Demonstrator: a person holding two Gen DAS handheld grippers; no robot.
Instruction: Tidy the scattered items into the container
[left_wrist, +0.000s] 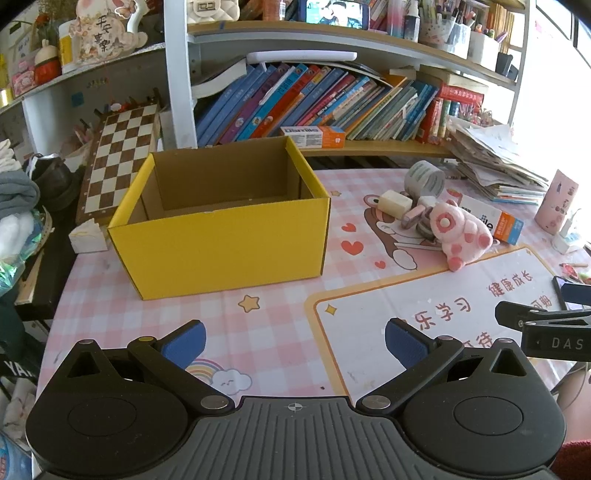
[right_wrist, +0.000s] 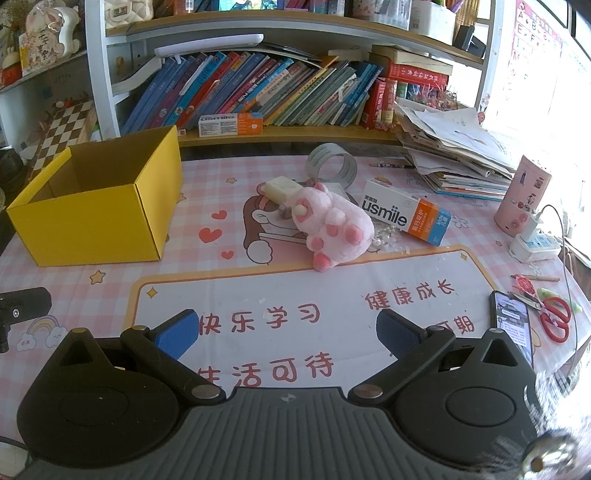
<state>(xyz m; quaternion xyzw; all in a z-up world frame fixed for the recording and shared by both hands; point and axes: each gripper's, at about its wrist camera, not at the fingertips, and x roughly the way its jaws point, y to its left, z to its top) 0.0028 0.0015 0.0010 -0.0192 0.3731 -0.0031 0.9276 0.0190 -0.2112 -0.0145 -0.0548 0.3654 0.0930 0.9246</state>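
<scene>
An open yellow cardboard box (left_wrist: 221, 243) (right_wrist: 92, 225) stands empty on the left of the pink mat. To its right lies a cluster: a pink plush toy (left_wrist: 461, 232) (right_wrist: 332, 221), a cream block (left_wrist: 395, 203) (right_wrist: 282, 186), a grey tape roll (left_wrist: 424, 179) (right_wrist: 332, 162), a usmile toothpaste carton (left_wrist: 495, 218) (right_wrist: 406, 212) and small round pieces (left_wrist: 417, 218). My left gripper (left_wrist: 295, 343) is open, low over the mat in front of the box. My right gripper (right_wrist: 288, 332) is open too, near the table's front, well short of the plush.
Bookshelves (right_wrist: 258, 92) run along the back. A paper stack (right_wrist: 450, 155) and a pink cylinder (right_wrist: 524, 195) sit at back right. A phone (right_wrist: 511, 325), red scissors (right_wrist: 554, 317) and a power adapter (right_wrist: 532, 243) lie at the right edge. A chessboard (left_wrist: 118, 162) leans left of the box.
</scene>
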